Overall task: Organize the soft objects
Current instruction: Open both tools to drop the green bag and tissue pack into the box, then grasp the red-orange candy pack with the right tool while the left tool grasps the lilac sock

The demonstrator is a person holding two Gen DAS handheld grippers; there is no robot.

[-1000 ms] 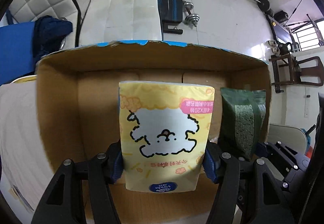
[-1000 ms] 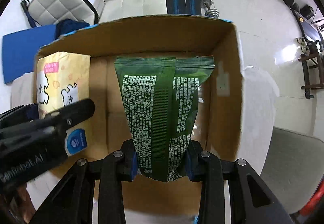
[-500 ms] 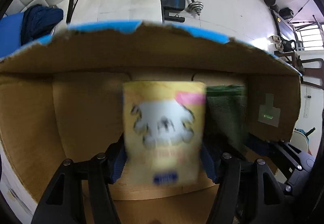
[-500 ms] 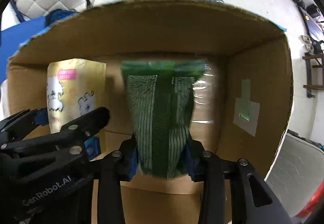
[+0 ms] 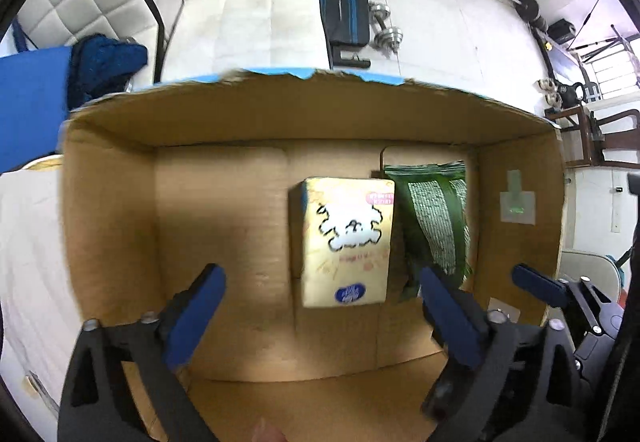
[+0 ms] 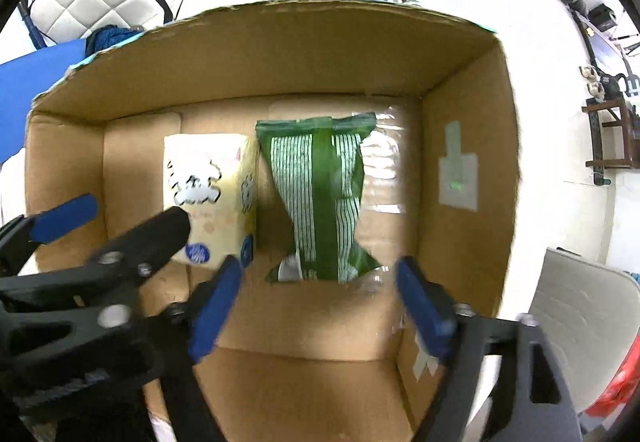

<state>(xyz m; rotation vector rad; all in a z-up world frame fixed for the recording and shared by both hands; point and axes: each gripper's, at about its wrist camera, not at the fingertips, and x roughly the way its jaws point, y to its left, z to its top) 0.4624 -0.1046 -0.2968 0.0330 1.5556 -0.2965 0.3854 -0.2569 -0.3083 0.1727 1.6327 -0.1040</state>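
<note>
I am looking down into the cardboard box [image 5: 108,210] through both wrist cameras, and both soft packs are lying on its floor. The yellow tissue pack [image 5: 346,240] is sitting near the middle of the box, and the green pouch [image 5: 434,218] is lying just beside it, toward the box wall that carries a taped patch [image 5: 517,202]. Whether the two are touching I cannot tell; in the right wrist view only a thin dark gap is showing between them.

My left gripper [image 5: 320,306] is hovering above the box floor with its jaws spread wide and nothing between them. My right gripper [image 6: 320,294] is doing the same, jaws parted and empty, with the near end of the green pouch [image 6: 320,198] lying just beyond them.

Judging how these would handle: the tissue pack [image 6: 208,194] is looking light and squashy under a slick film wrap, so I would be taking it across its two long sides near the printed end, pressing gently so it is not sliding out. The pouch is looking limp and crinkly, pinched in at its waist, and probably sagging when lifted; I would be taking it at that narrow waist or at the sealed end nearest the jaws. Neither is looking fragile.

With both packs inside the box, I am judging this placement as done.
</note>
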